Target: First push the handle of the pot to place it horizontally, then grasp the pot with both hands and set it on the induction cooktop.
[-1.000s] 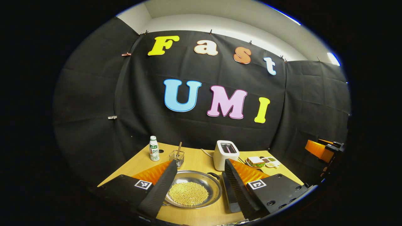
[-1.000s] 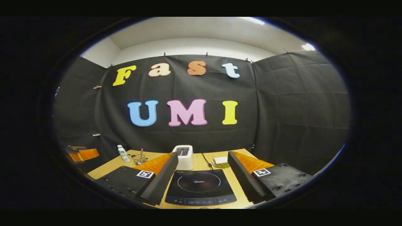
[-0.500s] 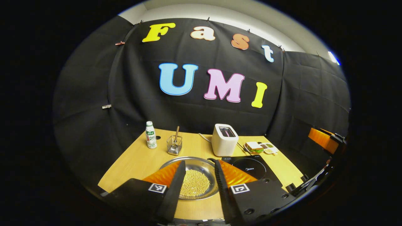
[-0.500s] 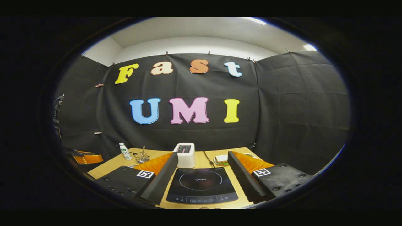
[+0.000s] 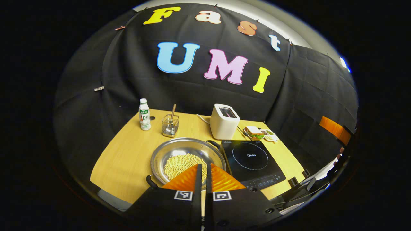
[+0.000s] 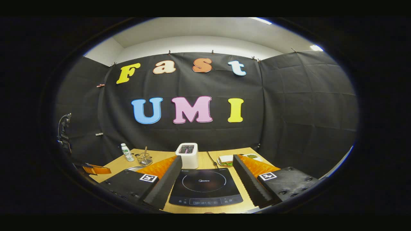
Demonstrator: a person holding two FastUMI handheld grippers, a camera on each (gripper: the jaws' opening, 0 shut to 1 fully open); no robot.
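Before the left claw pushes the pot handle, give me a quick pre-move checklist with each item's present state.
1. Left claw closed for pushing: ok, fingers nearly together, gripping nothing.
2. Left claw near a pot handle: ok, it hovers at the near rim beside the near handle.
3. Handles horizontal: not ok, they sit near-left and far-right.
4. Cooktop surface free: ok.
5. Right claw out of the way: ok, open above the cooktop.
6. Contact with handle: cannot tell.

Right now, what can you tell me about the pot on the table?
The pot is a wide, shallow, shiny metal pan lying flat on the wooden table, close beside the induction cooktop. It holds a layer of small yellowish beads. Two dark loop handles sit on its rim, far-right and near-left. The shut left gripper hovers near its front edge.
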